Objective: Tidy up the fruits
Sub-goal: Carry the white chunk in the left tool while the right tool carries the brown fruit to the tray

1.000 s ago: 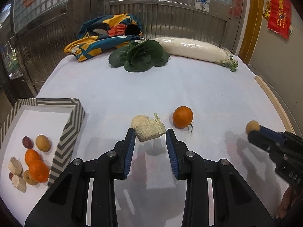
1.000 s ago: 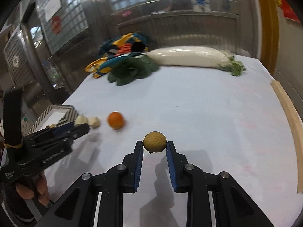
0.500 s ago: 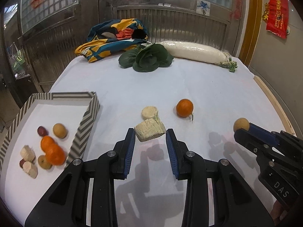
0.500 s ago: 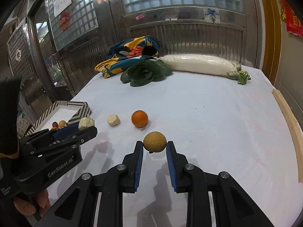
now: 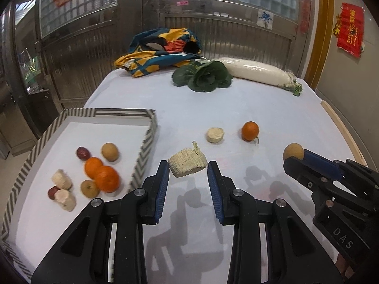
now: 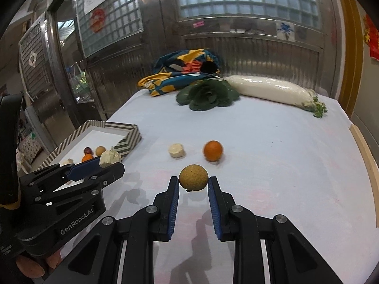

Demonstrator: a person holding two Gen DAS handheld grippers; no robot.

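— Both grippers have been carried toward the tray (image 5: 144, 151) since a second ago; more of it is seen now.

— What is held?

— A ribbed pale chunk (image 5: 187, 163) is clenched by the left gripper (image 5: 188, 179), a tan round fruit (image 6: 193, 177) by the right gripper (image 6: 193, 189), both above the table (image 6: 272, 146).

— Which step is judged in hand?

— Transport. Next, release over the tray's bare far half is called for. An orange (image 5: 250, 130) and a pale piece (image 5: 214, 135) are left mid-table.

Left tool (image 5: 188, 176) clamped and raised, right tool (image 6: 193, 185) clamped alongside, both angled downward
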